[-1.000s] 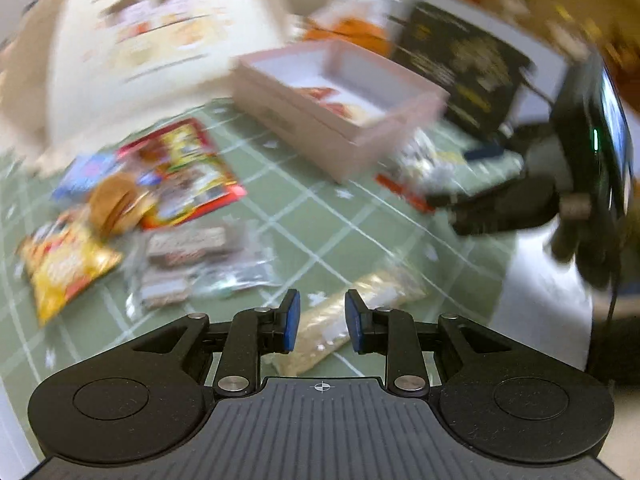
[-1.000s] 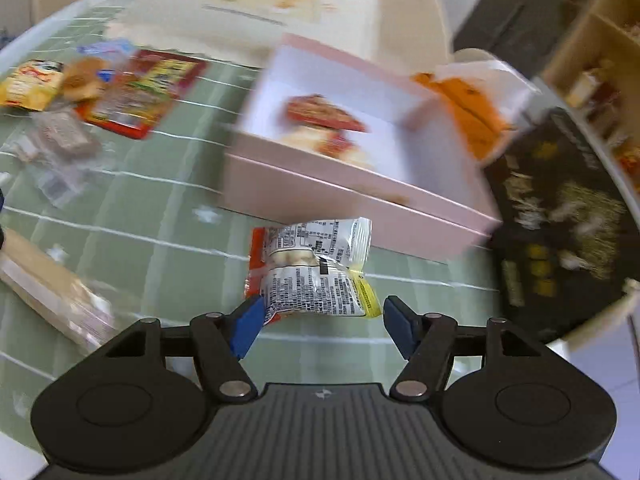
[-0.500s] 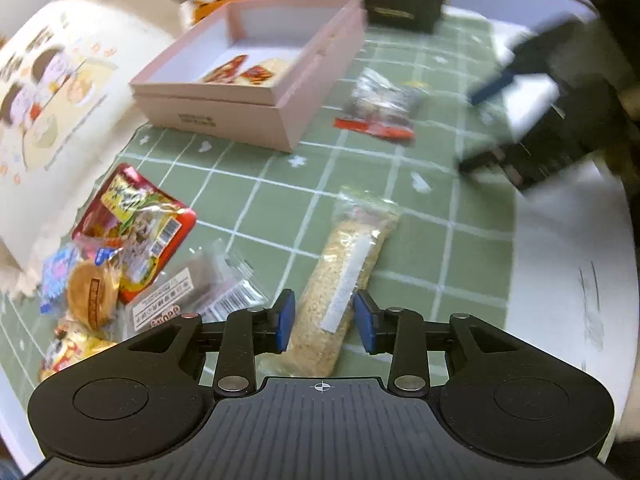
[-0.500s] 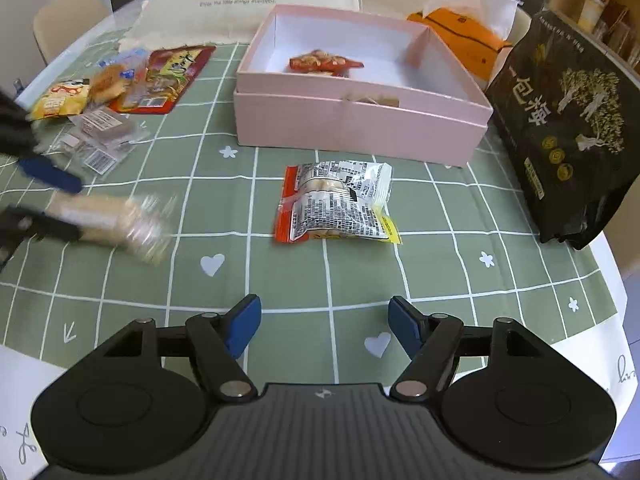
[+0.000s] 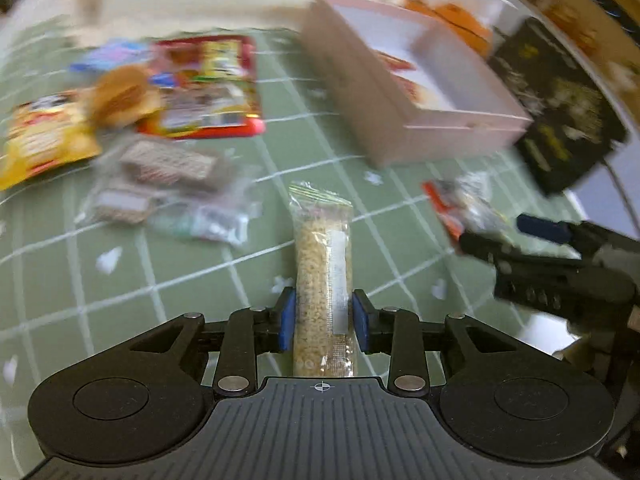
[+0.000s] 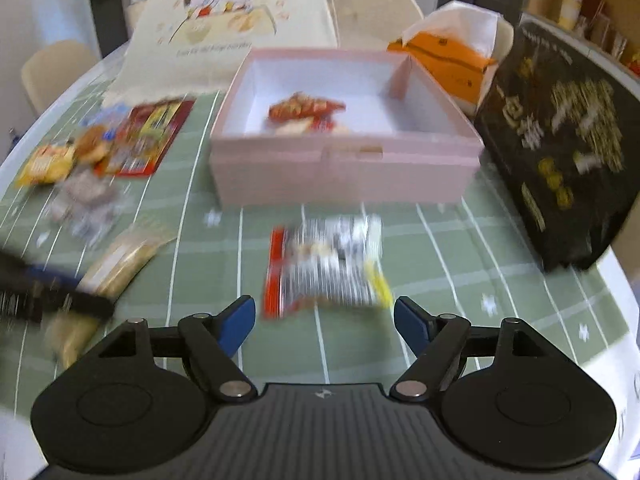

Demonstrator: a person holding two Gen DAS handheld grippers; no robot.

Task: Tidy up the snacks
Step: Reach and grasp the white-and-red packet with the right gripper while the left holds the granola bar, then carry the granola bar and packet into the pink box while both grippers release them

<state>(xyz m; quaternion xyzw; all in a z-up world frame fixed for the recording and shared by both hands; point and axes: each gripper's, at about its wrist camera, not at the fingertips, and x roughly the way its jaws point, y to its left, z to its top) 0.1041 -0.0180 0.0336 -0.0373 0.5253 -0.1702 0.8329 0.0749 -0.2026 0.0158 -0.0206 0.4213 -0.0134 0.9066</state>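
My left gripper is shut on a long clear pack of puffed-grain bar, which points forward over the green checked tablecloth. The same bar shows in the right wrist view with the left gripper on it. My right gripper is open and empty, just short of a red-and-silver snack packet lying flat. It also shows in the left wrist view, with the right gripper next to it. An open pink box holds a few red snack packets.
A pile of loose snacks lies at the left: a yellow bag, a round bun, a red packet, clear-wrapped bars. A black bag stands right of the box, an orange carton behind it.
My left gripper has closed on the grain bar and swung to face the snack pile and box. My right gripper has moved forward toward the red-and-silver packet, still open.
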